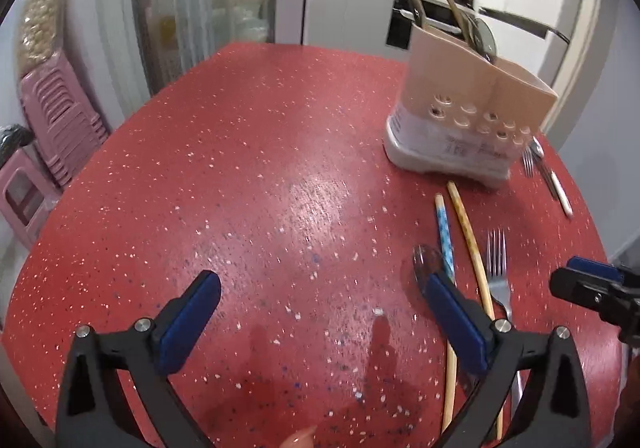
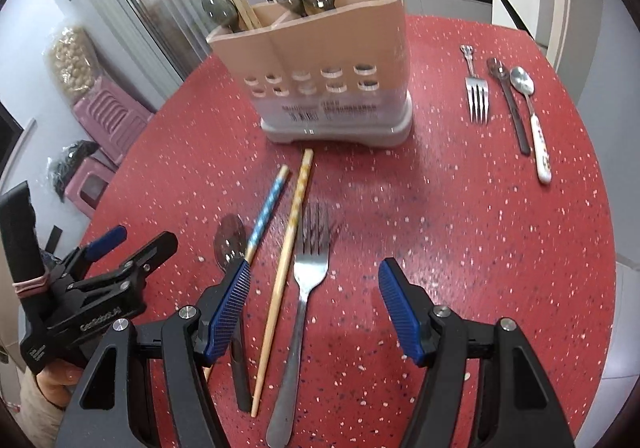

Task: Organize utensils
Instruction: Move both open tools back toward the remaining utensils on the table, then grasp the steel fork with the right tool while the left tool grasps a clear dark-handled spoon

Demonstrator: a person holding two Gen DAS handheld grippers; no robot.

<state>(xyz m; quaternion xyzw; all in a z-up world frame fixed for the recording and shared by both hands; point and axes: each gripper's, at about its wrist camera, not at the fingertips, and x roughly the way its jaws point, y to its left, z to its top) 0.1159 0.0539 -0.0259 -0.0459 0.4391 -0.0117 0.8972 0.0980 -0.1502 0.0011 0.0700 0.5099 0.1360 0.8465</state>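
Left wrist view: left gripper (image 1: 322,322) spread wide, nothing between its fingers, only bare red worktop (image 1: 240,167). Loose utensils lie at lower right of frame: dark spoon (image 1: 425,262), blue-patterned chopstick (image 1: 445,232), yellow-patterned chopstick (image 1: 468,240), fork (image 1: 498,268), all running lengthwise from frame bottom up toward the pink utensil holder (image 1: 472,99) at upper right. Right-hand finger of this gripper overlaps the spoon and chopsticks in the picture; contact cannot be told. Right gripper's tip shows at the right edge.

Right wrist view: right gripper (image 2: 314,302) open, empty. Fork (image 2: 308,288) and yellow-patterned chopstick (image 2: 286,264) lie between its fingers, long axes along the pointing line, tines toward the utensil holder (image 2: 320,67) at upper centre. Left finger covers the spoon's handle. Farther fork (image 2: 476,91) and two spoons sit at upper right.

Judgement: right hand is better placed for the near fork; fingers already straddle the handle crosswise.
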